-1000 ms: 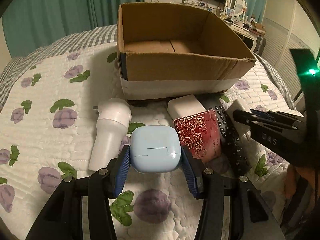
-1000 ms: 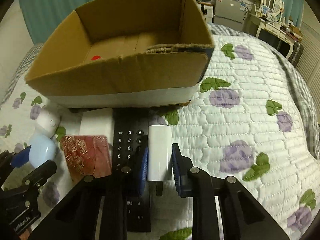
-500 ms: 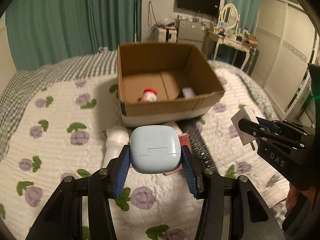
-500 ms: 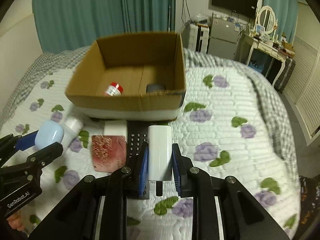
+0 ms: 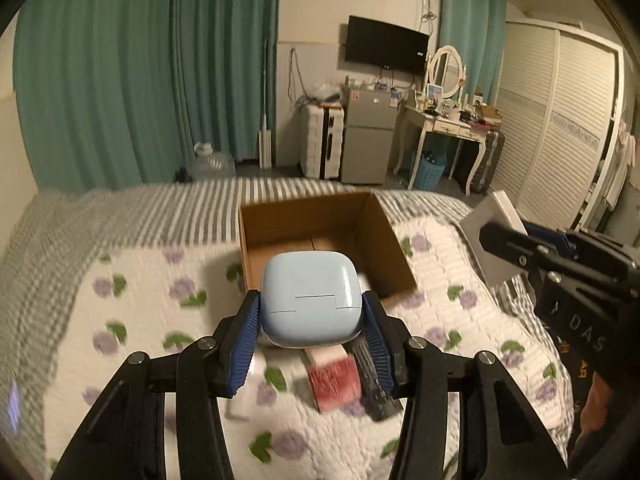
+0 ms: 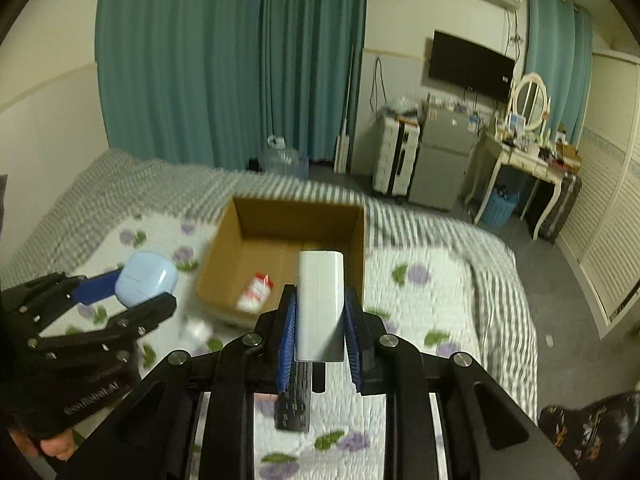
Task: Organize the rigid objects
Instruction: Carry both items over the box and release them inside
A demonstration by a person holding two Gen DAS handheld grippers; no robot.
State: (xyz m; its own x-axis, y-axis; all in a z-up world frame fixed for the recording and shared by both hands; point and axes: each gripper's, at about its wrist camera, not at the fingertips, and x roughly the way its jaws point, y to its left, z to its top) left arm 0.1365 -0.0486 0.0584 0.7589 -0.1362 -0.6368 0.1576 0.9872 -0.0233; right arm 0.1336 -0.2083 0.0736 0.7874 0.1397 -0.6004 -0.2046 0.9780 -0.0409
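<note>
My left gripper is shut on a light blue earbud case, held high above the bed; the case also shows in the right wrist view. My right gripper is shut on a white charger block, also held high; the charger shows at the right of the left wrist view. An open cardboard box sits on the floral quilt below both, with a red-capped white bottle inside. A red patterned card box and a black remote lie on the quilt in front of the box.
A white cylindrical device lies on the quilt left of the box. The bed has a grey checked blanket at its far end. Beyond stand teal curtains, a small fridge, a dressing table and a wardrobe.
Both grippers have risen well above the bed with their objects still held, and the view has pulled back. The box and the items on the quilt now look smaller and lower.
</note>
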